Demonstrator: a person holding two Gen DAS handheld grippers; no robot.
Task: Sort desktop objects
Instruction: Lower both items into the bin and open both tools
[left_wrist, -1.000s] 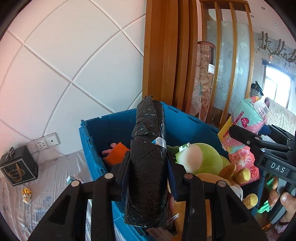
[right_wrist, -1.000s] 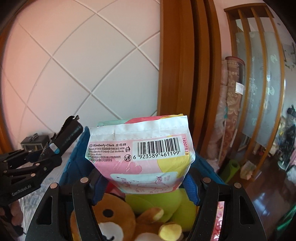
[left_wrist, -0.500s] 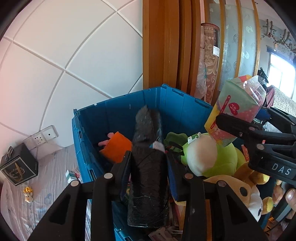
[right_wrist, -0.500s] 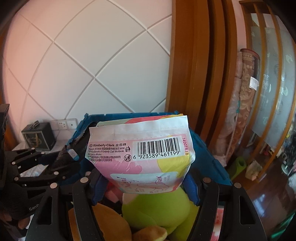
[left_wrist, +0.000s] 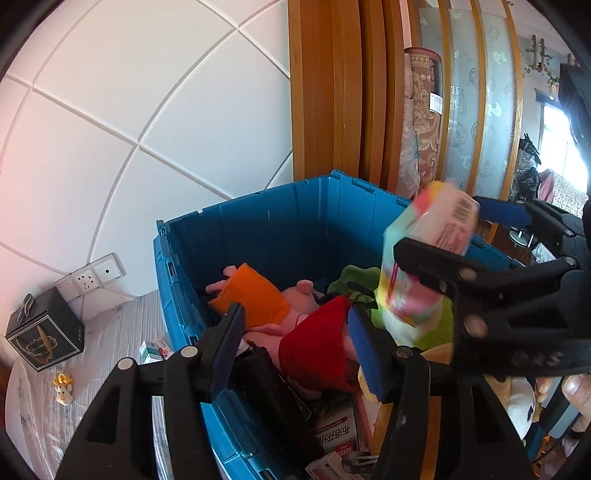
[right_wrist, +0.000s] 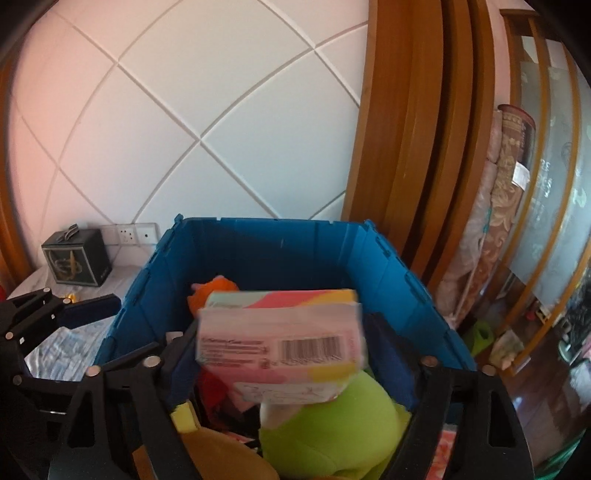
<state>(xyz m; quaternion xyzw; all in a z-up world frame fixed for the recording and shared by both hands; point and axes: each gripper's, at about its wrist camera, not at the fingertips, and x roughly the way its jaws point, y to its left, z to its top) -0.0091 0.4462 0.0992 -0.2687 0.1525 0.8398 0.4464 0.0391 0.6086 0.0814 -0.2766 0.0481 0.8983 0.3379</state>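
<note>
Left wrist view: the black wrapped roll (left_wrist: 273, 398) that was pinched a second ago now lies in the blue crate (left_wrist: 280, 221) at 6 o'clock; the left gripper (left_wrist: 295, 343) is opening, nothing between its pads.

Right wrist view: the pink tissue pack (right_wrist: 280, 339), clamped before, sits blurred and loose over the green plush (right_wrist: 332, 424); the right gripper (right_wrist: 284, 365) is spreading wide, pads clear of it.

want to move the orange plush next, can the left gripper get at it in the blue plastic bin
Probably yes: the orange plush lies uncovered on top in the blue plastic bin, straight ahead of the left gripper, whose empty jaws are opening.
</note>
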